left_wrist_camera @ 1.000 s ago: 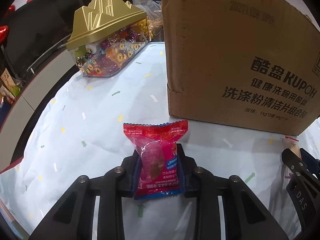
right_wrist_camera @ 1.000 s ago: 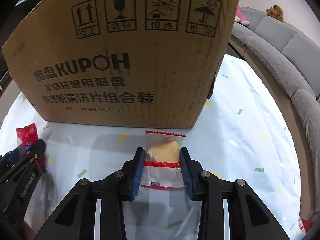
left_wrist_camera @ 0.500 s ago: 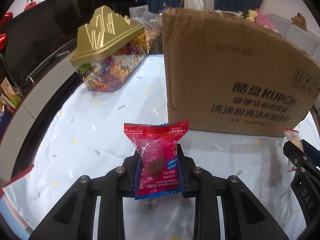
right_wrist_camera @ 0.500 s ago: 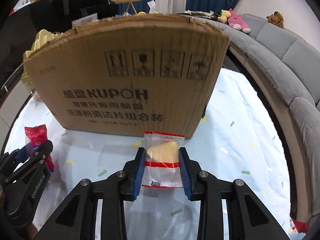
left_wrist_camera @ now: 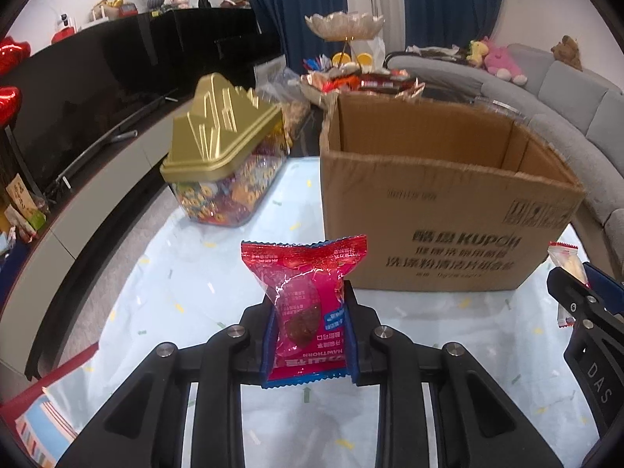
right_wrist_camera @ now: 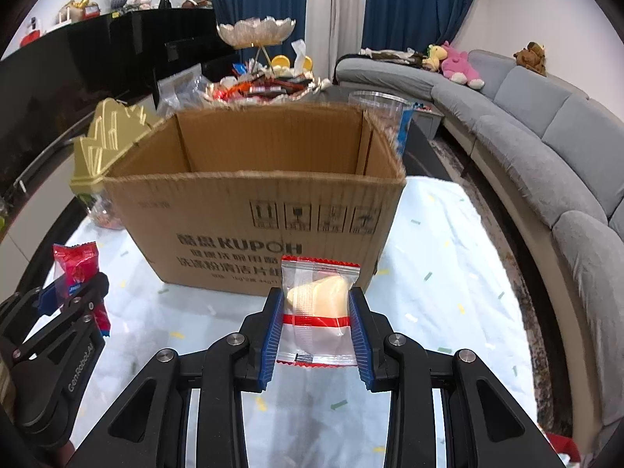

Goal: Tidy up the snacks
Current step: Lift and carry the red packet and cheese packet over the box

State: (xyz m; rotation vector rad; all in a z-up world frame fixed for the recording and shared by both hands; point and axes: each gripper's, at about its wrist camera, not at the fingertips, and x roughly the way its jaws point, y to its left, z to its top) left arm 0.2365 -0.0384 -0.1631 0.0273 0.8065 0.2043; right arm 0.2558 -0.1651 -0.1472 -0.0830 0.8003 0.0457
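**Two snacks held up in front of the open box**

The left gripper (left_wrist_camera: 310, 335) is clamped on a red hawthorn snack packet (left_wrist_camera: 308, 304), its blue pads pressing both sides of the wrapper. The right gripper (right_wrist_camera: 316, 331) is clamped likewise on a clear packet with a pale yellow snack (right_wrist_camera: 318, 308). Both packets are clear of the table, held above its near edge, in front of the cardboard box (right_wrist_camera: 249, 210).

This looks like the carrying step: both snacks picked up, not yet dropped. The box stands open-topped, its inside visible over the near wall. Next, I'd judge, each packet must pass over that wall before the jaws let go.

Both grippers tilt downward, side by side, well apart. A gold-lidded candy container (left_wrist_camera: 222, 156) sits beside the box's left side.
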